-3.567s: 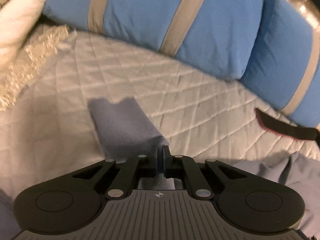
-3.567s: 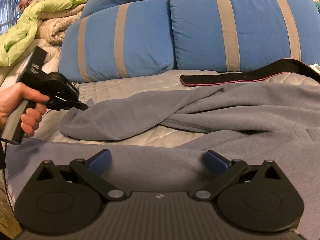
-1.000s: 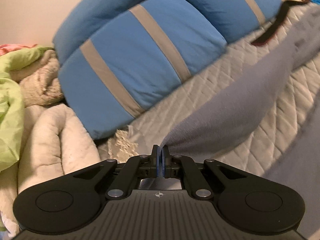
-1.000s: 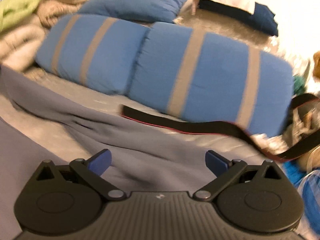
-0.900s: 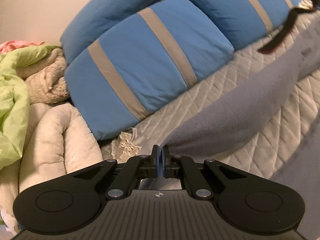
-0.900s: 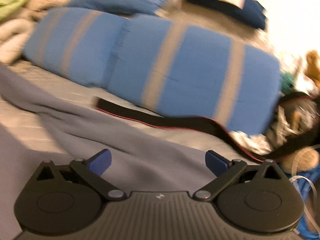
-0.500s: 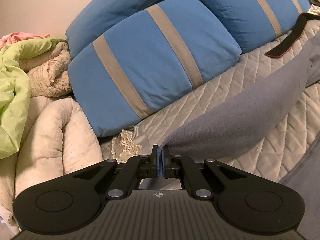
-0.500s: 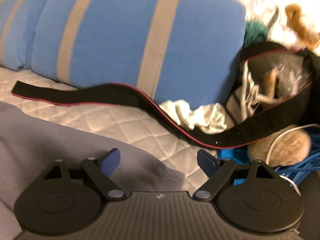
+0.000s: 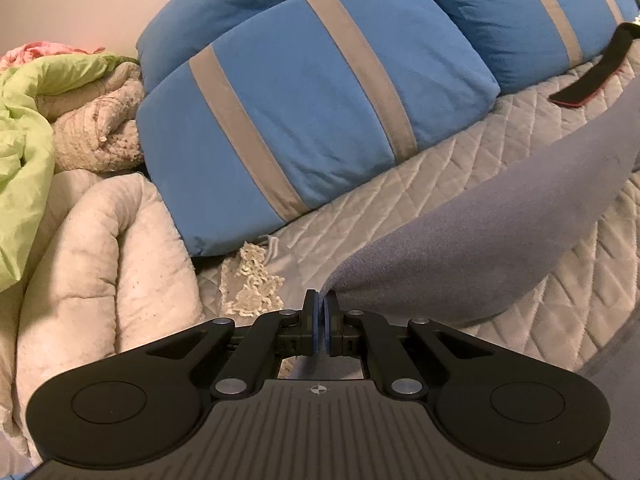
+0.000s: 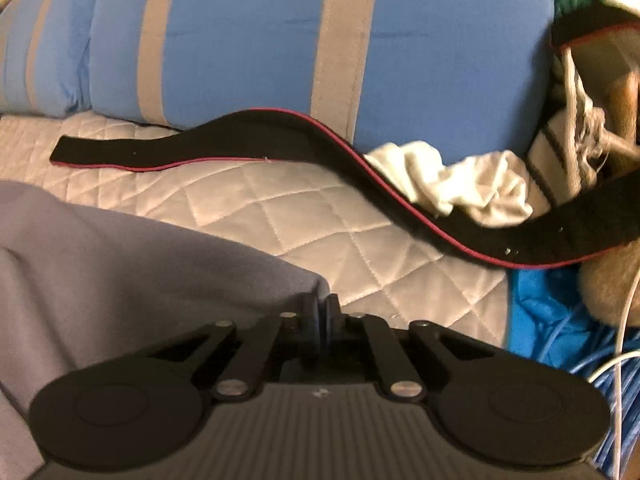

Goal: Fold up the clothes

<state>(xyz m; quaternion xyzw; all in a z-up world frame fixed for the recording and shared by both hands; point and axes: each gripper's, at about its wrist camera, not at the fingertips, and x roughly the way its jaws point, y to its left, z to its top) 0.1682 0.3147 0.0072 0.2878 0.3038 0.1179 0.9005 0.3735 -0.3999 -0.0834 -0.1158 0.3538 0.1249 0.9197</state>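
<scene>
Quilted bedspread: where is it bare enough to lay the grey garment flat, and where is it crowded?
Bare quilt lies between the grey garment and the black strap. Crowded at right: white cloth, blue cables.

Warm, dim indoor light tints both views yellowish. The left wrist view is sharp, with heavy fisheye bending and dark corners. The right wrist view looks softly smeared, perhaps motion blur, worst toward its cluttered right edge.

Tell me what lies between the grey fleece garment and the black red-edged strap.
Only bare white quilted bedspread, seen in the right wrist view between the grey fleece garment and the black red-edged strap.
</scene>
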